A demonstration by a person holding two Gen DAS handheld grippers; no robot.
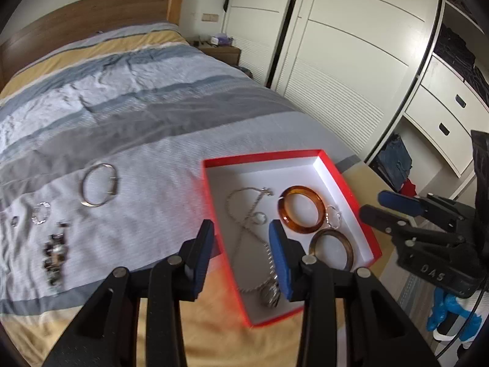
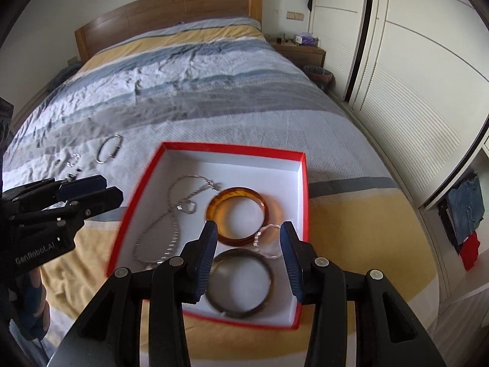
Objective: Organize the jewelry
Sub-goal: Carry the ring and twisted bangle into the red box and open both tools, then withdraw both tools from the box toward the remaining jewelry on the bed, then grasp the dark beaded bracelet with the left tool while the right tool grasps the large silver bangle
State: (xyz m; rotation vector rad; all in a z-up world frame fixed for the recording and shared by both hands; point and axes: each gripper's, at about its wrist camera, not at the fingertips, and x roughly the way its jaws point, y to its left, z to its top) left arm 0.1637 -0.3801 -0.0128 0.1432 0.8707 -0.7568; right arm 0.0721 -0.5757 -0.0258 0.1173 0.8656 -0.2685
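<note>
My grippers: left gripper (image 1: 241, 238) and right gripper (image 2: 249, 238) spread, empty.
Risk: I'd snag the necklace (image 2: 171, 214), probably tipping the box (image 2: 232, 148).

Striped bedspread (image 2: 214, 98) in blue, grey and yellow over a bed, wooden headboard (image 2: 171, 12) at twelve o'clock. White louvred wardrobe doors (image 1: 345, 61) at two o'clock, low nightstand (image 2: 301, 52) beside them. Folded jeans (image 2: 466, 205) and something red (image 2: 470, 250) at three o'clock.

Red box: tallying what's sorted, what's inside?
Red box holds a silver necklace, amber bangle, dark bangle and silver hoop; hand-held gripper fingers hide the near floor.
</note>
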